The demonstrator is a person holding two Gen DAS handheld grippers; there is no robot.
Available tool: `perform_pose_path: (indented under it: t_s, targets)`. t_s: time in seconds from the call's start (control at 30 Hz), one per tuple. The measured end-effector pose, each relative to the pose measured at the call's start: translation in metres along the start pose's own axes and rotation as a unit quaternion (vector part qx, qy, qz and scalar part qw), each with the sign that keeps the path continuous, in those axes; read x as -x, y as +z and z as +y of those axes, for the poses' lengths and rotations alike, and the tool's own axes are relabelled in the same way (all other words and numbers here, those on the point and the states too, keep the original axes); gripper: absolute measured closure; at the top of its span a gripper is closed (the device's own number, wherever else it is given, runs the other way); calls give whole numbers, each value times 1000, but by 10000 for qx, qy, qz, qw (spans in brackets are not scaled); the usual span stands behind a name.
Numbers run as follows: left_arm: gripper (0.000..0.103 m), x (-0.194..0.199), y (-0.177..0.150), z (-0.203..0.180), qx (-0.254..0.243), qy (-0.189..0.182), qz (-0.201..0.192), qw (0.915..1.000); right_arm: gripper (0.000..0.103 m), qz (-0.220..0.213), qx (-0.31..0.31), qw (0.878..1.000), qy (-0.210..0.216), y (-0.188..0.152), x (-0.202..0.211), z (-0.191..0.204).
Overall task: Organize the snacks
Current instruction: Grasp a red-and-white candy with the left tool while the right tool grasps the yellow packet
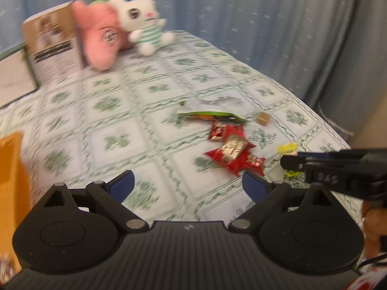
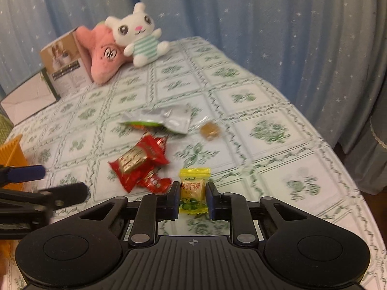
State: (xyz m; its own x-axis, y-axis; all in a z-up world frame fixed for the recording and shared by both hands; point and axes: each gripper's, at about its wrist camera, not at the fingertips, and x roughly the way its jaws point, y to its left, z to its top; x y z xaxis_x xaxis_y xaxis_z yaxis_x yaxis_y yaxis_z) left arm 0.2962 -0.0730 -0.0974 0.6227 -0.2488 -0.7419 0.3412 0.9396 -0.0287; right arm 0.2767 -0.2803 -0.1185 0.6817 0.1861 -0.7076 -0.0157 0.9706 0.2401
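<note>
Currently, going left to right: orange basket [image 2: 11,153] at the far left edge, your left tool [image 1: 187,184] spread wide and empty, then the snack pile on the table [image 2: 266,101]. Your right tool [image 2: 193,197] is clamped on the yellow candy [image 2: 194,188], which lies on the cloth just right of the red packets [image 2: 139,166]. Lift straight up so the wrapper doesn't slip, then carry it to the basket. Count: red packets, apparently three; one green-and-silver pouch [image 2: 159,120]; one brown candy [image 2: 210,130]; one yellow candy.
</note>
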Motion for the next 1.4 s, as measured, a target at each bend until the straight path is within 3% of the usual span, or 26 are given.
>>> perform_pose_path:
  t_s: [0.3,0.47,0.63,0.97,1.4]
  targets:
    - [35,-43,17,-28,-1002,-310,-180,9943,81,13,-375,9993,-54,-5,-3,-22]
    - [62,-61,22,-39,-1360,-329,-72,9901,81,-11,-409,9992,-26,-7,-4,-22]
    - [79,-66,19,-43,-1483,-372,54,9882,81,-62,-353,9994,-32,-8,-5,-21]
    - [80,-14,-10,-23,-479,24,69,9988,81,-149,-109,9996,194,-13,2,-7]
    - [80,83,-60,-13,565,489,79,9972,81,-16,355,9984,434,-49,68,41]
